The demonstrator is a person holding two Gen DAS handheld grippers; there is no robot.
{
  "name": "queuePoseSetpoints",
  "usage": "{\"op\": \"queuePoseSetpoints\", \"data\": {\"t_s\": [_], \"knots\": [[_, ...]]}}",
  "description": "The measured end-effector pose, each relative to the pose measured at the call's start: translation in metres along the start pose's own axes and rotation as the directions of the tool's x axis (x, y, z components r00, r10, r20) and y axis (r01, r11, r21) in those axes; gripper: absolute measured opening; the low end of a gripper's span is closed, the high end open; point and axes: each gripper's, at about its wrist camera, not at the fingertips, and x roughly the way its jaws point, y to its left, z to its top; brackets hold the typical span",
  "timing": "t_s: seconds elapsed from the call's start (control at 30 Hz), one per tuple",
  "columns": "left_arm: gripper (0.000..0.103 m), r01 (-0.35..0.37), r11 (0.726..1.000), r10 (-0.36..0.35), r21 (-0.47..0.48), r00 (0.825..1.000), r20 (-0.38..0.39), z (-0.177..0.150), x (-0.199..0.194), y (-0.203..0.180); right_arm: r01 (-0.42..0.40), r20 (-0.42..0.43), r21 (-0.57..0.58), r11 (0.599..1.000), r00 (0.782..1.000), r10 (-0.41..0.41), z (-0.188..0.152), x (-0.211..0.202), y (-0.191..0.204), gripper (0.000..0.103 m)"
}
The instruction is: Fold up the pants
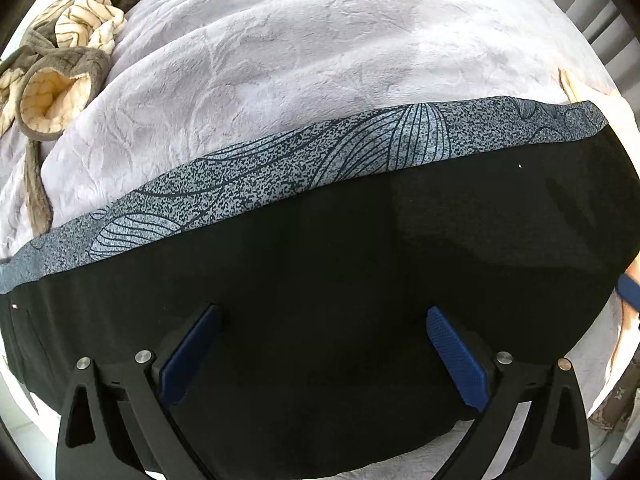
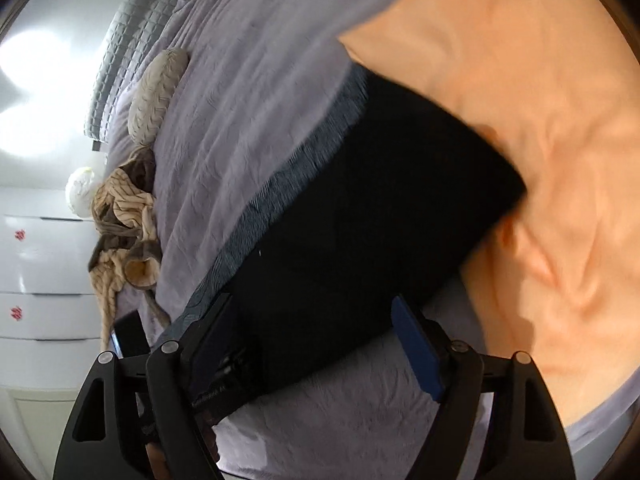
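Lying flat on the lilac blanket (image 1: 280, 60): black pants (image 1: 340, 260), folded lengthwise, grey patterned side band (image 1: 280, 176) facing away. Hovering over the dark cloth: left gripper (image 1: 322, 354), jaws standing wide apart, gripping nothing. Hanging above the pants' near end: right gripper (image 2: 316, 344), jaws likewise spread, nothing between the blue pads (image 2: 416, 344). Sitting beside the pants: peach cloth (image 2: 520, 120). Resting well apart at the far edge: striped robe (image 1: 68, 40).

The left wrist camera looks close down on the black pants (image 1: 320, 248); the right wrist camera sees them tilted sideways; both share the lilac blanket (image 1: 280, 60).
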Motion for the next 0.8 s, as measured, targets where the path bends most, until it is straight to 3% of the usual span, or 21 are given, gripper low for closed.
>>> {"op": "queuePoseSetpoints", "data": {"t_s": [0.3,0.5,0.67,0.8], "knots": [[0.103,-0.014,1.000,0.014,0.009,1.000,0.009,0.000,0.004,0.004,-0.070,0.059,0.102,0.992,0.996,0.064,-0.005,-0.007,-0.048,0.082],[0.103,-0.029,0.999,0.029,0.022,0.999,0.015,0.000,0.004,0.002,-0.112,0.093,0.109,0.988,0.990,0.102,0.013,0.004,-0.048,0.083],[0.103,-0.038,0.999,0.037,0.026,0.999,0.015,0.001,0.002,-0.002,-0.143,0.117,0.037,0.989,0.984,0.138,0.021,0.002,-0.030,0.087],[0.103,-0.038,0.999,0.038,0.030,0.999,0.014,0.003,0.002,-0.005,-0.159,0.104,0.074,0.985,0.983,0.151,0.020,0.017,-0.047,0.087]]}}
